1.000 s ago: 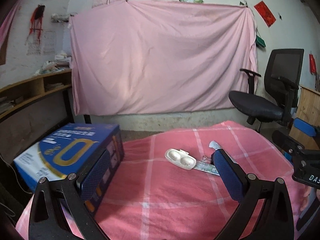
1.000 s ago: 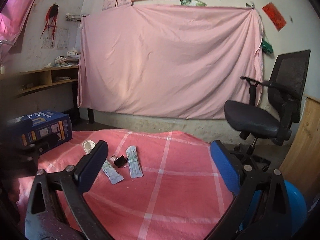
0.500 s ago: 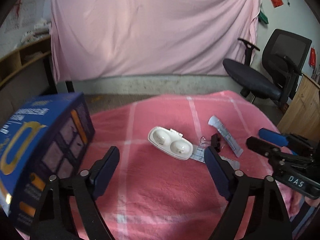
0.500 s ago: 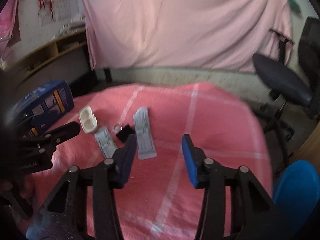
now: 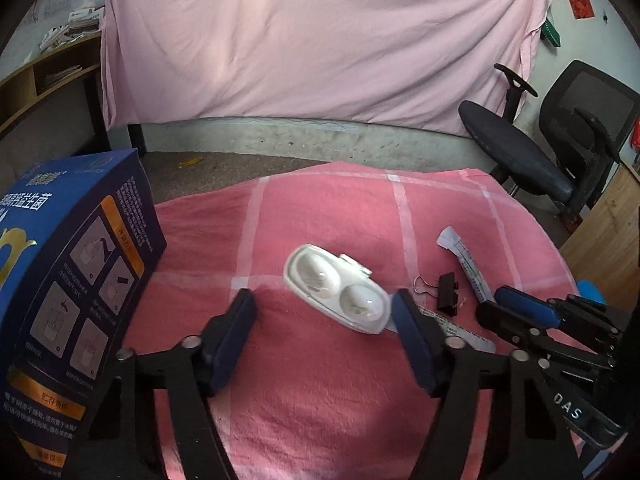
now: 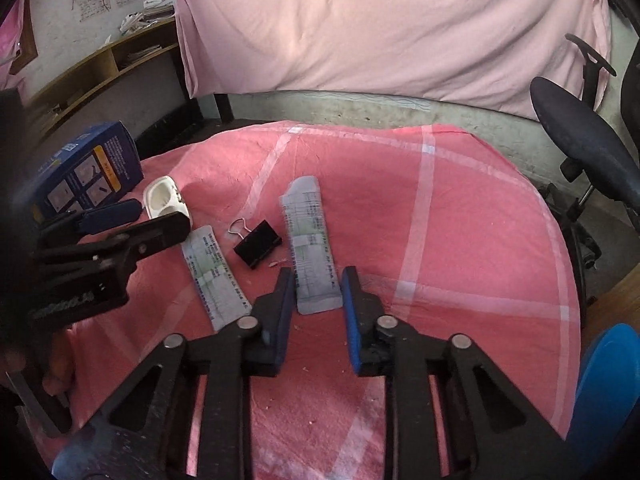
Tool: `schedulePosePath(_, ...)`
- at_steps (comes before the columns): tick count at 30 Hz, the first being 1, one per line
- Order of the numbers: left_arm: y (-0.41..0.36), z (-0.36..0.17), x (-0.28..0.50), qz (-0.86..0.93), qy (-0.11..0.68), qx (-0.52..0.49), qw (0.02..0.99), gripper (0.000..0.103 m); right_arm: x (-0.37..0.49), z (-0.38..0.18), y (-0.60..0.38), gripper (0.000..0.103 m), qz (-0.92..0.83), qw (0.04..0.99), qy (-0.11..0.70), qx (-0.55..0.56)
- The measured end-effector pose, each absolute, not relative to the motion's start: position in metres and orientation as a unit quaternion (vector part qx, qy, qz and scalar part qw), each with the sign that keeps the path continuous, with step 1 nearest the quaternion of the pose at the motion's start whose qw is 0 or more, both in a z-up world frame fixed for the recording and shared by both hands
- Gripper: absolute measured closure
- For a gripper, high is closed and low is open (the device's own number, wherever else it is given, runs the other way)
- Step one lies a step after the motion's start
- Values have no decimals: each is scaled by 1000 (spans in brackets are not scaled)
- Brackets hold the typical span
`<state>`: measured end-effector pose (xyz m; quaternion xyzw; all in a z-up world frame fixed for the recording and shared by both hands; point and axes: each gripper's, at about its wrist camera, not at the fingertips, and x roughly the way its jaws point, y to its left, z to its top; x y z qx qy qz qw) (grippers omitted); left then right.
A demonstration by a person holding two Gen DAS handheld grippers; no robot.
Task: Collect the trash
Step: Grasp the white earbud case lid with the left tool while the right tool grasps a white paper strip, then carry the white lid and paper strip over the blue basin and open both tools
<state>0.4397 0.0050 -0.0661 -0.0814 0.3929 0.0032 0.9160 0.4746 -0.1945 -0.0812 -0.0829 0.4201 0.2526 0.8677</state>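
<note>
On the pink checked cloth lie a white two-cup plastic tray, a black binder clip and two flat printed sachets. My left gripper is open, just short of the tray, its right finger beside the tray's near end. My right gripper is open and narrower, its fingers either side of the near end of the right sachet. The left sachet lies beside the clip; the tray is behind the left gripper.
A blue printed carton stands at the table's left edge, close to my left gripper. A black office chair stands off the far right. A blue round object is at the lower right. A pink sheet hangs behind.
Both grippers have tilted down and moved in toward the table. The left one has closed in on the white tray; the right one has narrowed and now straddles the right sachet's end.
</note>
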Motion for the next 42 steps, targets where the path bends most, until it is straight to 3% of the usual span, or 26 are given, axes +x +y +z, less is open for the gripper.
schedulePosePath(7,5,-68,441,12,393,-88,915,82,473,-81,-191,70,253,870,417,-77)
schedulePosePath(10,13,-68,437,12,389,-105,915,93,469,-78,-194,82,258,873,407,-69)
schedulePosePath(24,8,-53,402,-8,346,-96,933,94,450,-65,-208,89,249,896,364,-47)
schedulePosePath(42,-84,31,319,-95,192,-58,975,94,338,23,-288,89,164,979,124,5)
